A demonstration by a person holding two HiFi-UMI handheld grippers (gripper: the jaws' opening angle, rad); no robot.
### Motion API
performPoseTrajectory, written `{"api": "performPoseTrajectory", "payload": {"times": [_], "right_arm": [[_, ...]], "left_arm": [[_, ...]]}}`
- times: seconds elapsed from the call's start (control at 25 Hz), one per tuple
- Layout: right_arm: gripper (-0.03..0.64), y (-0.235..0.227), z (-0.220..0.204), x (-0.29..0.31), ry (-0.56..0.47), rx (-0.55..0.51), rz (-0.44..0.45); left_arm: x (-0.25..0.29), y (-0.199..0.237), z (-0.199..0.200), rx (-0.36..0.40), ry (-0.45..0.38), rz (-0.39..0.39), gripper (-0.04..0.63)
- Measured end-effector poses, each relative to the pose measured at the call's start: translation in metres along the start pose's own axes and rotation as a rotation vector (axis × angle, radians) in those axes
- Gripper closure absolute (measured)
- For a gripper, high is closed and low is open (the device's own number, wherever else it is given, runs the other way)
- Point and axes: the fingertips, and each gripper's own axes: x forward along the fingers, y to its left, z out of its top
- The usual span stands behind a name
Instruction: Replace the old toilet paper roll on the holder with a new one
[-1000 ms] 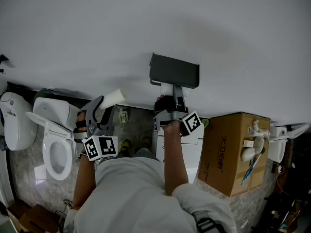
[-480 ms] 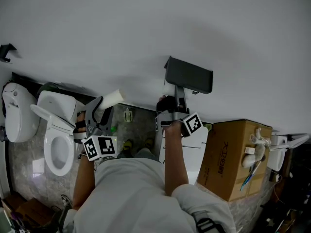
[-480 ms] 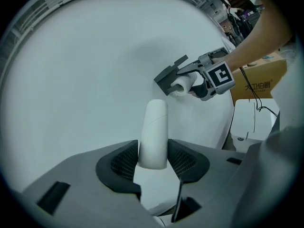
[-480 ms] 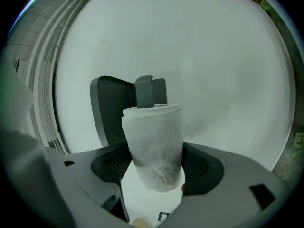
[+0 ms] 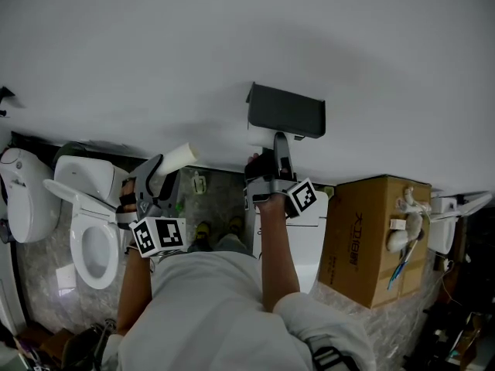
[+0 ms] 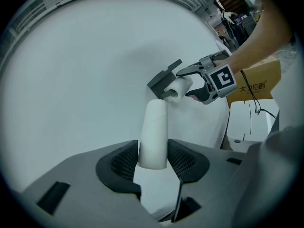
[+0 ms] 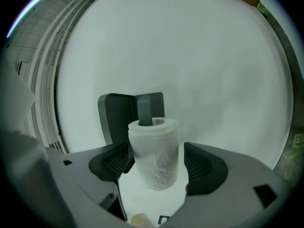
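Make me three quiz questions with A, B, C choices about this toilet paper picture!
1. Where is the new roll?
A. on the peg of the holder
B. in a sink
C. on a shelf

2. What colour is the holder?
A. red
B. dark grey
C. yellow

3. What is the left gripper doing?
A. hanging open and empty
B. shut on a brush
C. shut on the empty tube

Answers:
1 A, the peg pokes into the roll's core.
2 B, its cover and peg are dark grey.
3 C, both pads press the tube's sides.
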Motion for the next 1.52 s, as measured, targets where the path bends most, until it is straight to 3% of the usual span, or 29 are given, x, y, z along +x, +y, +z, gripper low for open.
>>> {"api": "performPoseTrajectory", "payload": {"times": [0.32,0.6,0.88,1.04,1.28,1.52], "right_arm": [[0.259,0.003,0.04,-0.036,-0.109,-0.057,-0.032],[0.299,0.01,0.074,-0.079,-0.212,-0.185,-0.133],[0.423,0.031,0.096,-0.111,-0.209,-0.602,-0.333],[0.472,0.054,0.095,-0.122,-0.213,-0.775,-0.36],[0.549,0.086,0.076,-0.116,-0.127,-1.04,-0.346],[0.603,0.102,0.06,-0.112,-0.066,-1.249,-0.385]], "left_arm": [[0.012,-0.02,0.026,0.032,-0.07,-0.071,0.383],[0.02,-0.036,0.062,0.052,-0.17,-0.141,0.383],[0.027,-0.049,0.085,0.049,-0.251,-0.193,0.383],[0.025,-0.048,0.094,0.025,-0.29,-0.203,0.383],[0.024,-0.044,0.1,-0.021,-0.328,-0.198,0.383],[0.02,-0.035,0.105,-0.116,-0.36,-0.202,0.383]]}}
